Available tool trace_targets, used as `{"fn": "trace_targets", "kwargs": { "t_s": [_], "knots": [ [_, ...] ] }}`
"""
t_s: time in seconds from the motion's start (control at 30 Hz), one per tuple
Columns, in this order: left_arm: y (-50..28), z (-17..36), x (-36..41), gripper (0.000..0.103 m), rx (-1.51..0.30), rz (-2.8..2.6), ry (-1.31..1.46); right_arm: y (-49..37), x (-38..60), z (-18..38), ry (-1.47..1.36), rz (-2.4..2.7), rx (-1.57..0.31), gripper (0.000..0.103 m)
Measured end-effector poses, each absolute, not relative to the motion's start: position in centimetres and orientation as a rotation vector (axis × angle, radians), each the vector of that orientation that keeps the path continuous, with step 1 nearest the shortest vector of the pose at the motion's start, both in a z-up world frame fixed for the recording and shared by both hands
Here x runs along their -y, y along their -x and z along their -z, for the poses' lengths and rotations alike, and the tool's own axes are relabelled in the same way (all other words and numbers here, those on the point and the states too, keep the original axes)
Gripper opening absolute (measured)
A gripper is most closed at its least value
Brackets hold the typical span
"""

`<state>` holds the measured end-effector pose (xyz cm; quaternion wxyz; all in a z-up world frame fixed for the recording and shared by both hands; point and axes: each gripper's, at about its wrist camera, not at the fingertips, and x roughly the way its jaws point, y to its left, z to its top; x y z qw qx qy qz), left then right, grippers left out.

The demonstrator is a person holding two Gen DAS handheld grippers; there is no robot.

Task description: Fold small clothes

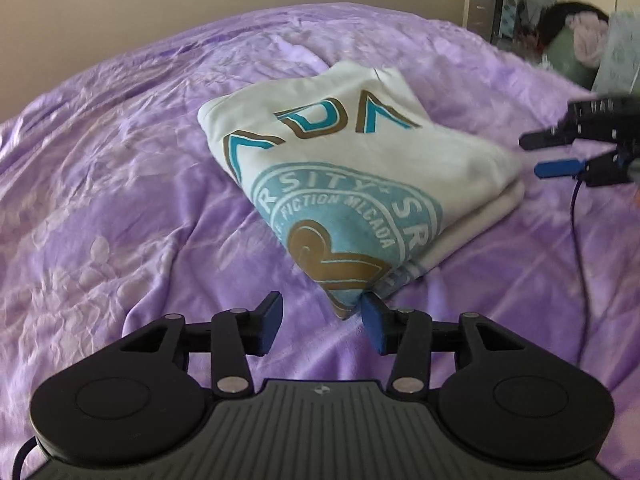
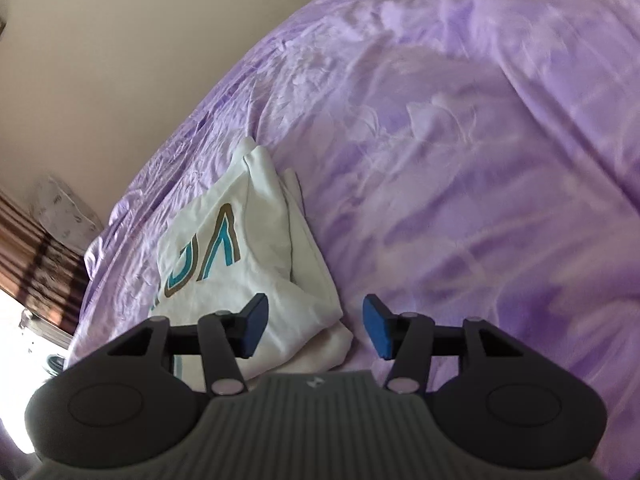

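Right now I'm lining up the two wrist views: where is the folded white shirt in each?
Left wrist: folded white shirt at centre, near corner between the open left gripper.
Right wrist: lower left, partly behind the open right gripper.
Shared landmark: purple bedspread.

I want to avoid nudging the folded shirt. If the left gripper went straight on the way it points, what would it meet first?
Probably the folded white shirt: its near corner already sits between the open jaws of the left gripper, close to the right pad. Depth is unclear, so it may pass just over onto the purple bedspread.
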<state>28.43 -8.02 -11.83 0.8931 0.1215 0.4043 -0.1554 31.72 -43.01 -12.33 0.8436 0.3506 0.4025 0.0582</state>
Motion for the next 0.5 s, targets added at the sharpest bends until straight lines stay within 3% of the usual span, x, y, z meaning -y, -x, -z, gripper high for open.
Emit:
{"fn": "trace_targets", "kwargs": {
  "t_s": [0.1,0.2,0.23,0.3,0.5],
  "knots": [
    [-29.0,12.8,8.6,0.053,-0.841,0.295,-0.26,-32.2,42.9,13.3,-0.783,-0.138,-0.863,0.05],
    [-29.1,13.3,8.9,0.043,-0.839,0.295,-0.285,-32.9,43.0,14.5,-0.827,-0.146,-0.866,0.048],
    [-28.9,13.3,9.0,0.03,-0.837,0.3,-0.296,-33.0,43.0,14.7,-0.844,-0.151,-0.859,0.044],
    [-28.8,13.4,9.1,0.009,-0.843,0.321,-0.298,-33.1,42.8,14.6,-0.838,-0.156,-0.84,0.012],
    [-28.2,12.5,8.6,0.004,-0.838,0.287,-0.247,-31.5,41.7,11.0,-0.685,-0.159,-0.751,0.005]
  ]
}}
